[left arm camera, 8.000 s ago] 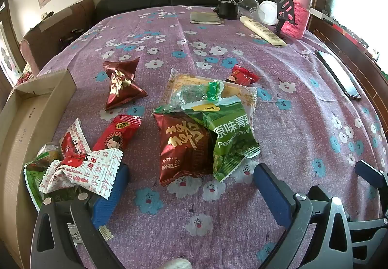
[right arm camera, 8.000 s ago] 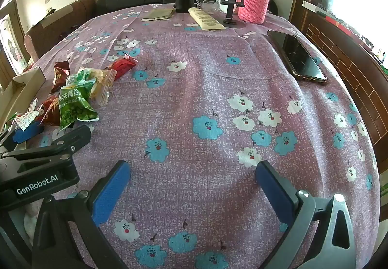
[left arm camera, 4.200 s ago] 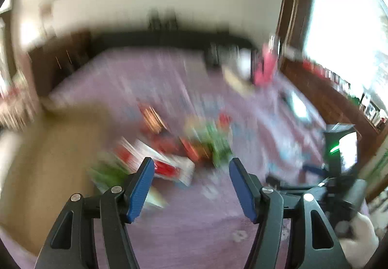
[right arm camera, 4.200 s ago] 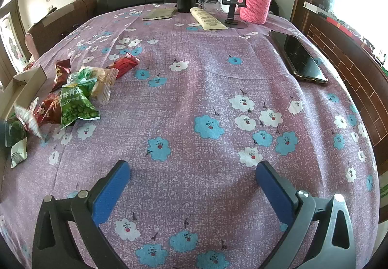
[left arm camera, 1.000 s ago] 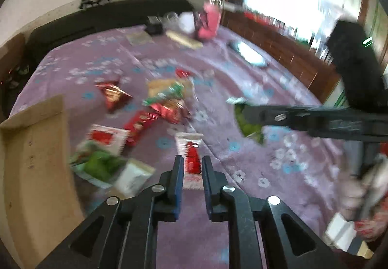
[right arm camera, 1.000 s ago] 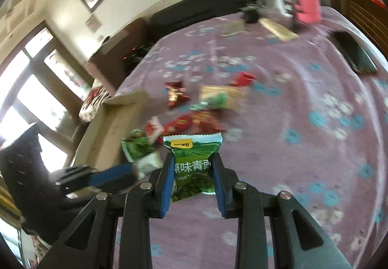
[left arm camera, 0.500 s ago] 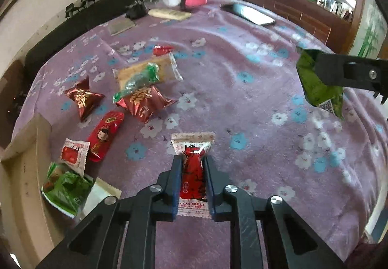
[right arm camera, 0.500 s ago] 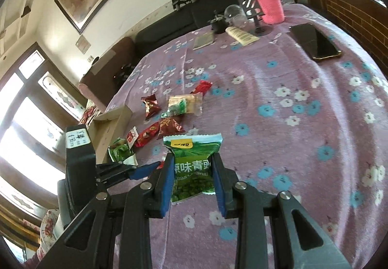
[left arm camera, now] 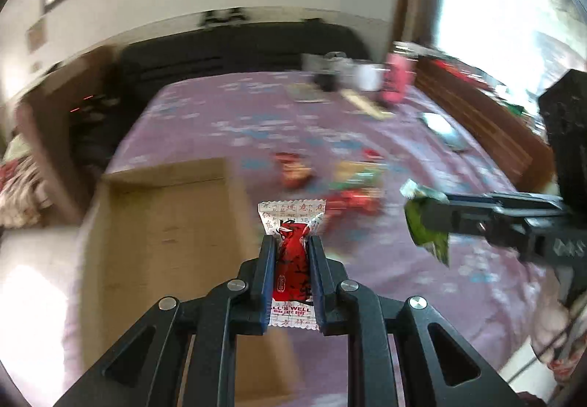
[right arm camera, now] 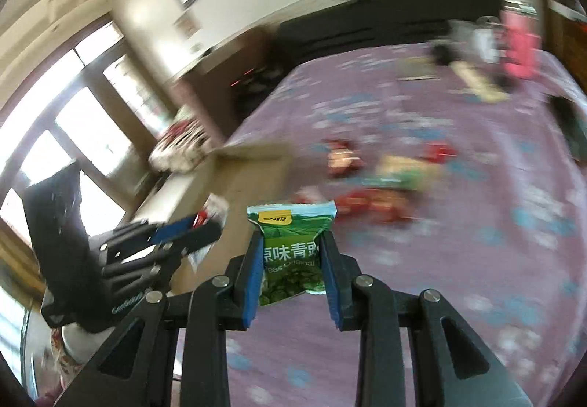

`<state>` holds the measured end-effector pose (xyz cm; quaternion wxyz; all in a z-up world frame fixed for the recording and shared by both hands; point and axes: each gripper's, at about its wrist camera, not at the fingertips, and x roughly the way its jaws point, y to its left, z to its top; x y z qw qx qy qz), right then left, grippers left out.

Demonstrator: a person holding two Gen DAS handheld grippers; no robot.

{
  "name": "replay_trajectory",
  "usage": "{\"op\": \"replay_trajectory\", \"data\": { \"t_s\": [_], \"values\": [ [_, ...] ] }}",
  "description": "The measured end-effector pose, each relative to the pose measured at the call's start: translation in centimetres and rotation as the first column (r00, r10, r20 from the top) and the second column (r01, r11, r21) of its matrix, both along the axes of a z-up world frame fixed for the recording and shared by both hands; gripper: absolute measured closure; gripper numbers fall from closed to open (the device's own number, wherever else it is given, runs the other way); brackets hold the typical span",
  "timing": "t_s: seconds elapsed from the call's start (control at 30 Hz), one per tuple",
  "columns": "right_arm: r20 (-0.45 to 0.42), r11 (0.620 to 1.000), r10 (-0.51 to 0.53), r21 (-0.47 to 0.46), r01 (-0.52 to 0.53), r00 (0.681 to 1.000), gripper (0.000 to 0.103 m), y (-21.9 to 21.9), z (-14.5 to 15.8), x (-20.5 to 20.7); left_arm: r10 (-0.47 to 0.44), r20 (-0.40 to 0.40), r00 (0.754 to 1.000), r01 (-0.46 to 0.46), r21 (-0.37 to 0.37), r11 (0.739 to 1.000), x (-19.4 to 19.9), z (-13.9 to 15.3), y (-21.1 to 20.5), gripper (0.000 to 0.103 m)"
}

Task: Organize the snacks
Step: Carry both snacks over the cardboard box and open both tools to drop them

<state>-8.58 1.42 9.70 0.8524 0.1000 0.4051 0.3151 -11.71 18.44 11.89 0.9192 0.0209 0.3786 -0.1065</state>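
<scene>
Swinging toward the open brown cardboard box at centre left, the left hand-held gripper pinches a red-and-white sweet wrapper; half a second ago it faced the purple flowered surface. The right hand-held gripper clamps a green pea packet, so drop-off looks near.

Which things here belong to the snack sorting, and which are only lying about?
Belong to the job:
- red-and-white snack packet, in the left gripper
- green pea packet, in the right gripper
- cardboard box
- loose snacks on the table

Lying about:
- pink bottle
- phone
</scene>
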Motion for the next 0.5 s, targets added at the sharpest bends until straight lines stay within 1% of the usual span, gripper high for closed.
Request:
{"op": "replay_trajectory", "data": {
  "t_s": [0.07,0.13,0.2,0.27,0.37,0.5],
  "values": [
    [-0.015,0.998,0.060,-0.002,-0.061,0.998,0.074,3.7,0.1,0.8,0.049,-0.011,0.999,-0.048,0.016,0.999,0.6,-0.4,2.2,0.086],
    [-0.025,0.995,0.095,-0.028,-0.096,0.995,0.074,7.4,-0.3,1.5,0.114,-0.029,0.993,-0.113,0.037,0.993,1.5,-1.5,4.8,0.086],
    [-0.055,0.991,0.128,-0.036,-0.131,0.990,0.074,10.2,-1.3,2.2,0.160,-0.045,0.986,-0.158,0.041,0.987,2.1,-2.6,6.8,0.085],
    [-0.092,0.986,0.151,-0.054,-0.157,0.984,0.074,12.8,-2.7,3.0,0.213,-0.072,0.974,-0.210,0.044,0.977,2.7,-4.0,8.9,0.085],
    [-0.118,0.978,0.174,-0.097,-0.185,0.978,0.074,15.8,-4.9,3.4,0.255,-0.100,0.962,-0.252,0.043,0.967,3.1,-5.5,11.1,0.083],
    [-0.134,0.969,0.191,-0.135,-0.209,0.972,0.074,18.1,-6.9,3.7,0.283,-0.137,0.949,-0.282,0.024,0.959,3.3,-7.5,12.9,0.083]
  ]
}}
